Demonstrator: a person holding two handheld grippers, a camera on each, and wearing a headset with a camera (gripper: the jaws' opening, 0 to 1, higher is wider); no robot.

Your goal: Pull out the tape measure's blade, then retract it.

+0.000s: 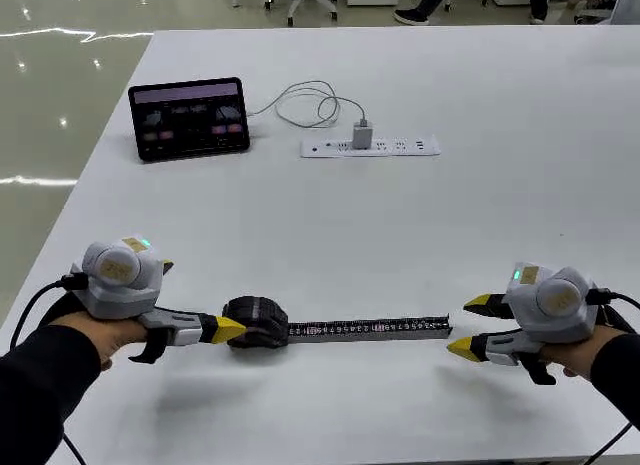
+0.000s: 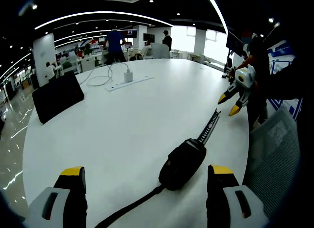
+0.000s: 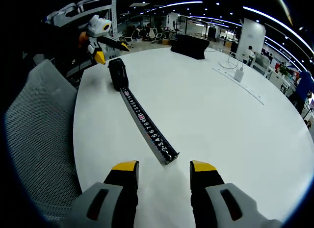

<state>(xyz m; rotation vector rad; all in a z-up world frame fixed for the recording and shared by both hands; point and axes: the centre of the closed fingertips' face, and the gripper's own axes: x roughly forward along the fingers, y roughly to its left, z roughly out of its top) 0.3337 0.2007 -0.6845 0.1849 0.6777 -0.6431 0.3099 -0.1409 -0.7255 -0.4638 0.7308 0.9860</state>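
- White desk (image 1: 400,235) carried everything in front of you, and its top was plain and glossy.
- Far to the left, a dark tablet (image 1: 189,117) stood propped on the desk with its screen lit.
- At the near left edge, your left gripper (image 1: 228,330) lay low over the desk, pointing right. In the left gripper view its yellow-tipped jaws stood wide, closed on nothing.
- The black tape measure (image 1: 256,321) sat on the desk right at those jaw tips; in the left gripper view it lay just ahead of them, in line with the gap, and a thin black cord (image 2: 127,208) trailed from it back toward the camera.
- From there the blade (image 1: 370,329) ran out to the right, flat on the desk, with its printed numbers facing up.
- Further back, past the middle, a white power strip (image 1: 372,146) lay with a white charger (image 1: 362,135) plugged in and a looped cable (image 1: 305,100) running toward the tablet.
- At the near right, your right gripper (image 1: 470,326) pointed left at the blade's free end. Its jaws were parted, and the end lay just short of their tips, apart from both.
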